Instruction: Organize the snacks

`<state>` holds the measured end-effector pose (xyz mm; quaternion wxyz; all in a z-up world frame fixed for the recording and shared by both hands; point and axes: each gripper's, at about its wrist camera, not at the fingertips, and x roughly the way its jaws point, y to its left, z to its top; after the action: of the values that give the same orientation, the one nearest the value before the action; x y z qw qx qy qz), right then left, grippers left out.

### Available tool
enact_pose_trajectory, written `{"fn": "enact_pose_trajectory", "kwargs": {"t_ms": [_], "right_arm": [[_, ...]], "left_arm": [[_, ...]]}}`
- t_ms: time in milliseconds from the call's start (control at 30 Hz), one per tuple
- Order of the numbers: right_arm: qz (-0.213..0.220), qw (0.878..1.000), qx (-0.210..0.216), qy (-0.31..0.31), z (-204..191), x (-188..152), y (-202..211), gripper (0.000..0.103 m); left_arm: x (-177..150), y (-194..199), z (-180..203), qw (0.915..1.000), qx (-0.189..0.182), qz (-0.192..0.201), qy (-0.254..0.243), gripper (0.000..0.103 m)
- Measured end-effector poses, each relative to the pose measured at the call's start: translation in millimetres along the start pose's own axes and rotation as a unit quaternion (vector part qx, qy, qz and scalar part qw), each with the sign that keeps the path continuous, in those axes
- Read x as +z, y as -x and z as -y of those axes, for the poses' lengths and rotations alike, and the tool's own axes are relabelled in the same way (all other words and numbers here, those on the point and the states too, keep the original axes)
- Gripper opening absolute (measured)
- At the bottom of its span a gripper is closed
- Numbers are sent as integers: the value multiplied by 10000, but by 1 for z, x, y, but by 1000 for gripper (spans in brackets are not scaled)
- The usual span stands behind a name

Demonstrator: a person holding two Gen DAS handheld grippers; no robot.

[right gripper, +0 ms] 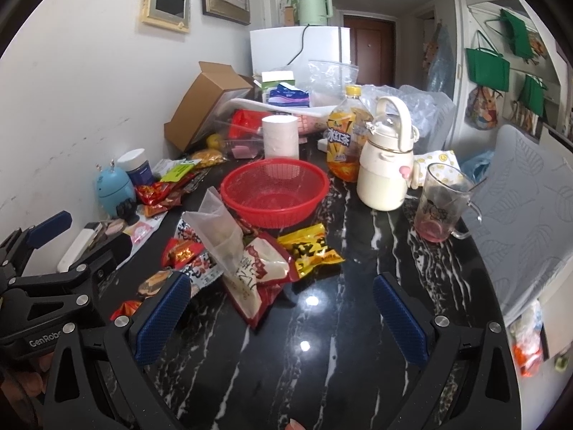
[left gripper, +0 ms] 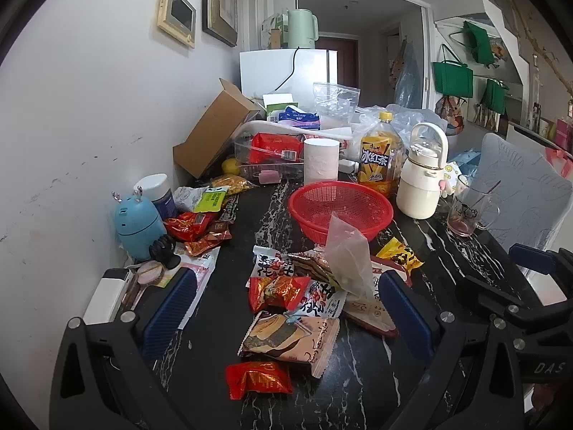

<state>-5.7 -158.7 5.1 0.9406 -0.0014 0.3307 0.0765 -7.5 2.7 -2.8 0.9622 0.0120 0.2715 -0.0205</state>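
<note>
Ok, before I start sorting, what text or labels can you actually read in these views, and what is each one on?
"冰红茶": label of the iced tea bottle.
"GenRobo", cut off by the frame edge: body of the left gripper, seen from the right wrist.
"DAS": body of the right gripper, seen from the left wrist.
Snack packets carry large Chinese print, too crumpled to read reliably.
Small green packet: print too small.
</note>
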Motion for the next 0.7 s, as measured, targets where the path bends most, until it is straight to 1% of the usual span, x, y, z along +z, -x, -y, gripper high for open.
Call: {"fn": "enact_pose_trajectory", "kwargs": {"t_ms": [167, 333, 500, 700], "right_arm": [[15, 10000, 77, -1, -4, 0, -3, 103], [69, 9999, 150, 17, -10, 0, -4, 103], [208, 9990, 391, 23, -18, 0, -2, 103], [228, 9982, 543, 130, -30, -2, -5, 103]], "left_arm": [[-3, -1, -6, 10000, 74, -17, 31, 103], [-4, 3, -14, 9999, 139, 59, 28, 103], [-5, 4, -22, 10000, -7, 36, 85, 103], [-13, 6, -32, 9999, 29, -71, 90, 103]]}}
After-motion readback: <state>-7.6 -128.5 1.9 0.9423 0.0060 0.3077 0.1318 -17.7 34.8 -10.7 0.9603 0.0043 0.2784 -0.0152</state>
